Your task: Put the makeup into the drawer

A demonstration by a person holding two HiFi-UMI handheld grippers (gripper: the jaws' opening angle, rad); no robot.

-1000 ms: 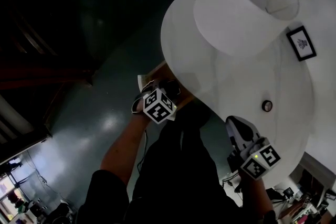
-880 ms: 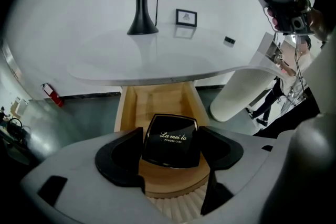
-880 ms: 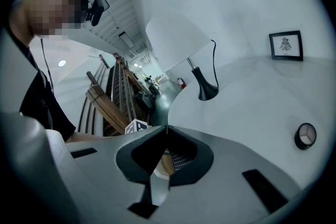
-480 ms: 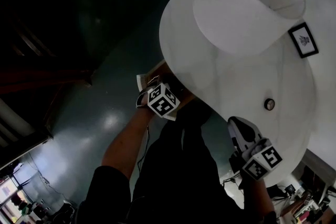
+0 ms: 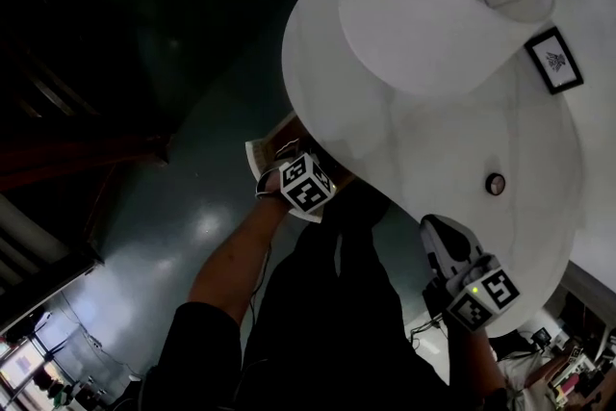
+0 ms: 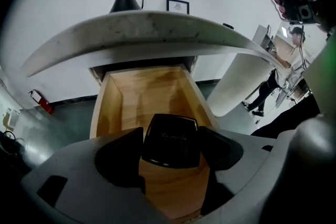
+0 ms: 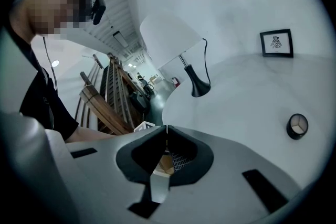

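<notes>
Left gripper, lower centre of its own view: fingers pinch a black makeup compact by its two sides, over the near end of an open wooden drawer. The drawer projects from beneath the white desk. Right gripper, lower centre of its view: fingers pressed together, nothing between them. A lamp stands on the desk at upper centre.

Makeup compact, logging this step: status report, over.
Left gripper shut on black makeup compact, over the open wooden drawer. Right gripper shut, empty. Nothing seen blocking the drawer.
</notes>
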